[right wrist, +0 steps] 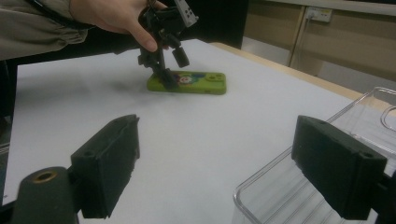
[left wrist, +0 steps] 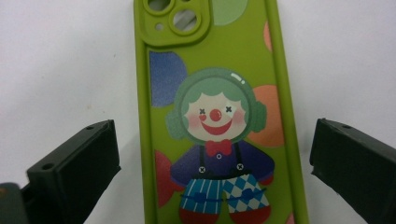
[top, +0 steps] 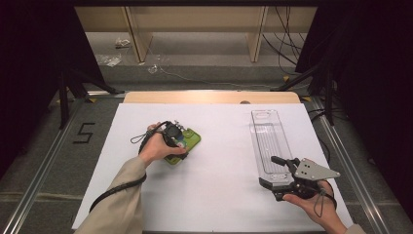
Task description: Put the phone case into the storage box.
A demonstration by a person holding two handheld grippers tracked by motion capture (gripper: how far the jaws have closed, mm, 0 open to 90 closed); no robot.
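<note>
The green phone case (left wrist: 219, 121) lies flat on the white bench (top: 219, 195), its lower end cut off in the left gripper view. The left tool (top: 176, 136) hangs over it, jaws spread, hiding part of it from above. The right tool (top: 278, 171), jaws spread, straddles the clear tray's (top: 267, 134) near corner.

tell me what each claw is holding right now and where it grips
Nothing is held. The left claw is open, its jaws either side of the green phone case without touching it. The right claw is open beside the clear tray.
</note>
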